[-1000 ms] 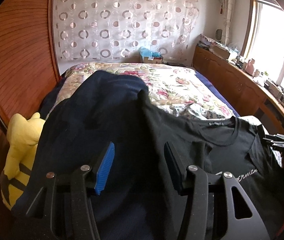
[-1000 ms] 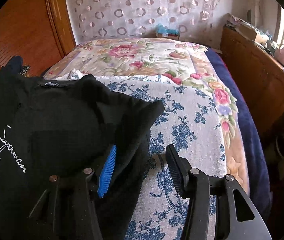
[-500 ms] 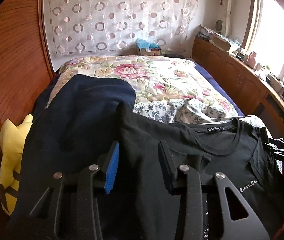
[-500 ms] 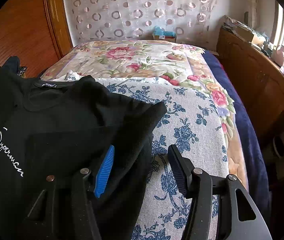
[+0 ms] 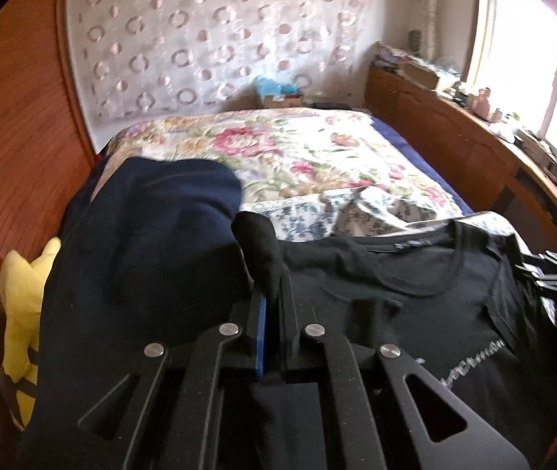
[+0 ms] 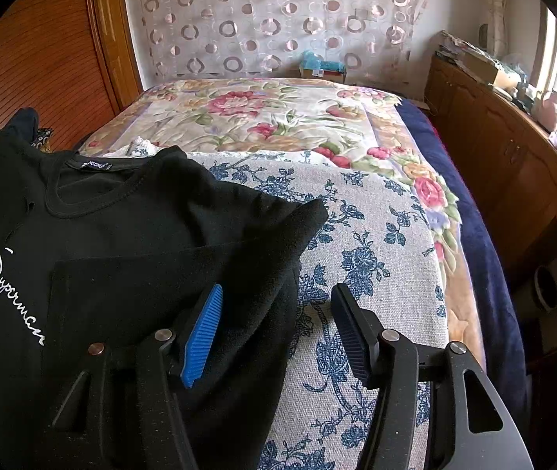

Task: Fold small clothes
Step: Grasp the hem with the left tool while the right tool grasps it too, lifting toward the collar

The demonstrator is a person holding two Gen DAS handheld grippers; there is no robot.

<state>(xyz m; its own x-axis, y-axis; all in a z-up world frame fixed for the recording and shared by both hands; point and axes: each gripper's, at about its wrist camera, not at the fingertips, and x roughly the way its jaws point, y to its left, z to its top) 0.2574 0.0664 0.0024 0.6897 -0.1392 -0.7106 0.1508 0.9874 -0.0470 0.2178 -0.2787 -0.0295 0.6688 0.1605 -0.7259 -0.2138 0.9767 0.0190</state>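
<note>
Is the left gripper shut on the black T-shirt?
Shut on it: the left gripper fingers meet, pinching a raised fold of the black T-shirt.

I counted two garments on the bed: one black cotton T-shirt with white script lettering (image 6: pixel 129 235) and one dark navy knitted garment (image 5: pixel 153 243). There was one yellow plush toy (image 5: pixel 20 313), two flowered bedcovers, one pink-rose (image 6: pixel 278 113), one blue-print (image 6: pixel 360 243), and my two tongs.
</note>
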